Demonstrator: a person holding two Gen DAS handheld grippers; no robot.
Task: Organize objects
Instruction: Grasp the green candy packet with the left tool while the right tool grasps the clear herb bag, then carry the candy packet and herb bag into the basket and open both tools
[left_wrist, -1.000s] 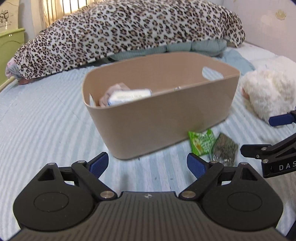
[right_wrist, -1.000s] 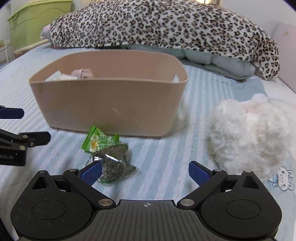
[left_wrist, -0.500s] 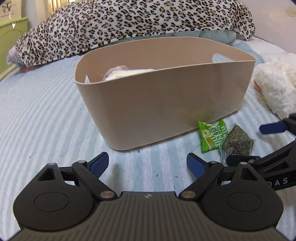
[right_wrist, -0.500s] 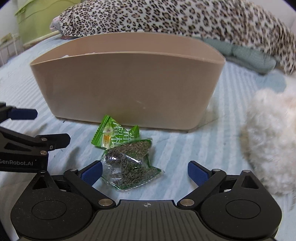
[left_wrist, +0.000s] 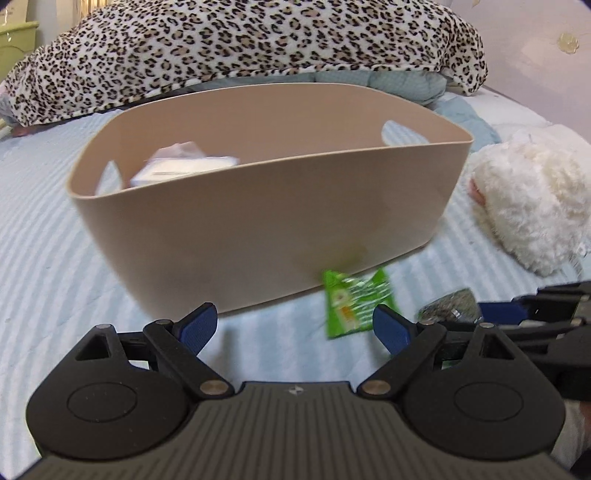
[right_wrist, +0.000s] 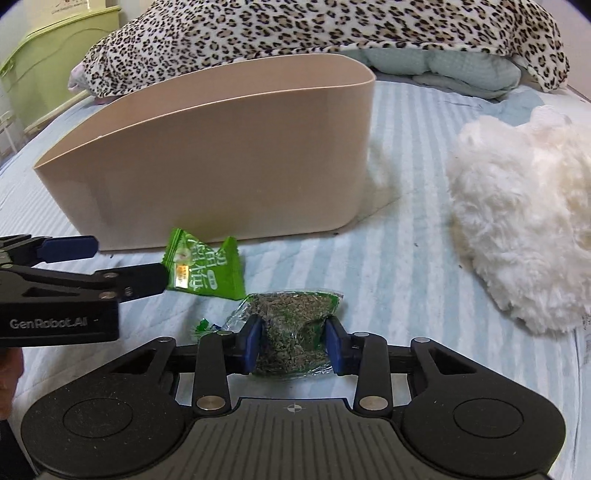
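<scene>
The clear plastic packet of dried green-brown herbs (right_wrist: 291, 332) is pinched between the blue pads (right_wrist: 252, 341) of the right gripper (right_wrist: 293, 343), whose jaws have just been closing; the film is creased where the pads press on it. The packet lies on the pale blue striped bedsheet (right_wrist: 388, 266). Just beyond it, a bright green printed snack sachet (right_wrist: 205, 267) is seen flat on the sheet, close to the foot of the beige oval plastic tub (right_wrist: 236, 166). The left gripper (left_wrist: 295, 326) is held with its jaws wide apart and nothing between them; its right fingertip (left_wrist: 391, 326) is set just beside the sachet's lower edge, and contact cannot be told. Inside the tub a white wrapped pack (left_wrist: 184, 168) is visible. To the right, a fluffy white plush toy (right_wrist: 524, 229) rests on the sheet, well apart from the tub. A leopard-print blanket (left_wrist: 240, 40) is heaped behind.
</scene>
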